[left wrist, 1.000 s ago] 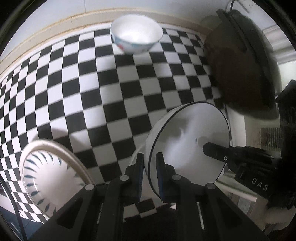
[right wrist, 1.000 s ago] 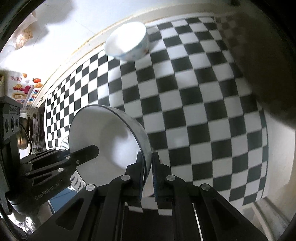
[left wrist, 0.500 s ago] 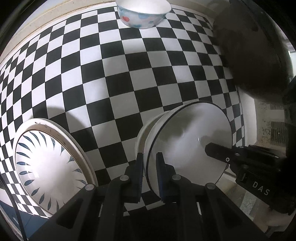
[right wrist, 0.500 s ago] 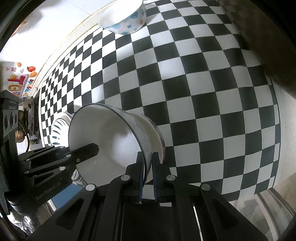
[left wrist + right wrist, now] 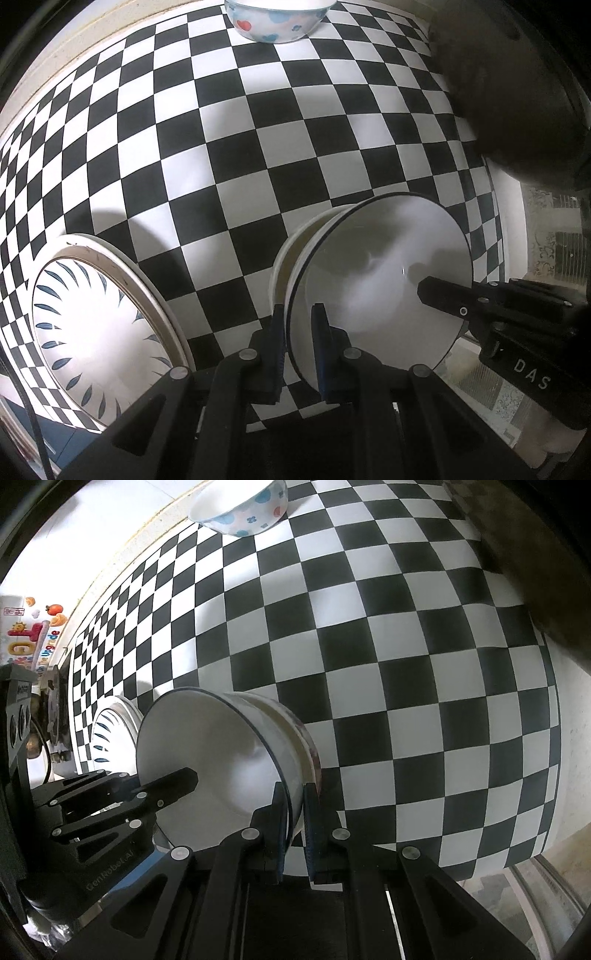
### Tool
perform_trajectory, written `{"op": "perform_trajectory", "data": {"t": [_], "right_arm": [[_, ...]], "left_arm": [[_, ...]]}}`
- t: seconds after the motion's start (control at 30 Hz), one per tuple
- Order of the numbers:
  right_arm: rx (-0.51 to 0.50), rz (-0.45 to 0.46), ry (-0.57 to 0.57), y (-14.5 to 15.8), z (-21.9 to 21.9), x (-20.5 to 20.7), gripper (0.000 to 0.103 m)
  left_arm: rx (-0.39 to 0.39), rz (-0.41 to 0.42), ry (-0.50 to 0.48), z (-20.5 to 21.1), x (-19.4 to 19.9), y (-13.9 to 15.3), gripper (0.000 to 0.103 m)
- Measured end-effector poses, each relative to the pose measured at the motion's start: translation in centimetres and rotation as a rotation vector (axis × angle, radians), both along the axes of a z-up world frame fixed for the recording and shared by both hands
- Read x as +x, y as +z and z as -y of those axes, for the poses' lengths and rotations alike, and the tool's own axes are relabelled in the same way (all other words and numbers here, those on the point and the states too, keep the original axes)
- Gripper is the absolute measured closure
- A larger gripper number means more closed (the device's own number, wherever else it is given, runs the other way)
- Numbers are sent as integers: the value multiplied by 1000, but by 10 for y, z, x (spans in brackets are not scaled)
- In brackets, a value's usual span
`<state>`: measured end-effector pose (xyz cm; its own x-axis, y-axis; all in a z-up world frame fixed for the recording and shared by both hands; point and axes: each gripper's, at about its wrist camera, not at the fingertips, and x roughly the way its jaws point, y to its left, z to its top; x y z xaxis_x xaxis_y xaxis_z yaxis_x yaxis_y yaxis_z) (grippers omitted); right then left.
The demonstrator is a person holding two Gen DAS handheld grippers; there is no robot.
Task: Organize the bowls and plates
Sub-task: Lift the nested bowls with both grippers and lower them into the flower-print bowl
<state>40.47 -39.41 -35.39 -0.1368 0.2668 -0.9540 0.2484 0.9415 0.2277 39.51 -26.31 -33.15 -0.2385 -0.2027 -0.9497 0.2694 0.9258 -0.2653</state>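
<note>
White bowl (image 5: pixel 376 280), dark-rimmed: glazed ceramic look, glossy, smooth, soft highlights. Cream bowl (image 5: pixel 284 258) beneath it: same glaze, slightly duller. Leaf-patterned plate (image 5: pixel 96 325): glossy glaze, rim scuffed. Flower-printed bowl (image 5: pixel 277 22): shiny glaze. Surface (image 5: pixel 258 129): black-and-white checked covering, smooth, faint sheen. Left gripper (image 5: pixel 299 347) and right gripper (image 5: pixel 293 827): matt black plastic, metal screw heads, blue pads.
</note>
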Motion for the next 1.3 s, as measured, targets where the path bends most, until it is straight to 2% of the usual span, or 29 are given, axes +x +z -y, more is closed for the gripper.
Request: {"op": "perform_trajectory", "data": {"t": [0.4, 0.47, 0.73, 0.87, 1.0, 1.07, 1.1, 1.2, 1.3], "right_arm": [[32, -34, -30, -5, 8, -3, 90], [34, -33, -35, -4, 10, -2, 90], [48, -17, -26, 4, 13, 4, 90], [58, -3, -26, 12, 15, 7, 90], [54, 36, -21, 33, 22, 22, 90], [40, 60, -14, 45, 26, 37, 89], [38, 69, -12, 50, 28, 46, 85], [38, 90, -16, 59, 36, 78, 56], [33, 133, -37, 64, 44, 115, 53]], "left_arm": [[4, -23, 0, 1, 1, -2, 91], [34, -13, -10, -2, 2, 0, 91], [31, -23, 12, -11, 3, -1, 91], [6, -10, 40, -17, 9, 15, 91], [-19, 74, 77, -22, 31, 46, 90], [-32, 120, 99, -23, 52, 59, 86], [-32, 137, 111, -23, 61, 63, 86], [-41, 152, 155, -24, 99, 66, 86], [-60, 143, 203, -24, 138, 59, 85]]}}
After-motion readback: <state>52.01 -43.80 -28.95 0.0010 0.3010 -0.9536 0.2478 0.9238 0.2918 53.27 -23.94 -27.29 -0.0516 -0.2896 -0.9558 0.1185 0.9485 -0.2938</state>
